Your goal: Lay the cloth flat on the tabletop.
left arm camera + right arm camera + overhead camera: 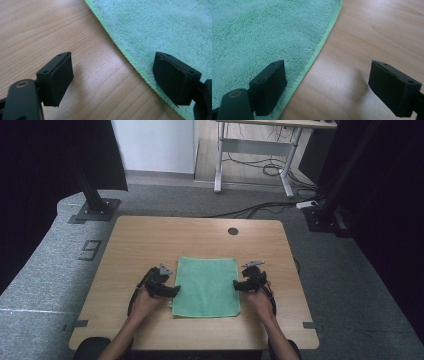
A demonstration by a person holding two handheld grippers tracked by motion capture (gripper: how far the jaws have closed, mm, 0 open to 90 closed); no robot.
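A green towel (207, 286) lies flat near the middle of the wooden table (150, 240). My left gripper (175, 291) sits at the towel's left edge, open. In the left gripper view the towel (160, 30) has its hem running between the two pads (60, 80), one over bare wood and one over cloth. My right gripper (237, 285) is at the towel's right edge, also open. The right gripper view shows the towel (262, 37) with its hem passing between the jaws: the left pad (268, 87) stands over cloth and the right pad over wood. Nothing is gripped.
A round dark hole (233, 231) marks the table's far side. Black stands (95, 205) rise beyond the far corners, with a white-legged desk (255, 165) and cables on the floor behind. Bare wood surrounds the towel.
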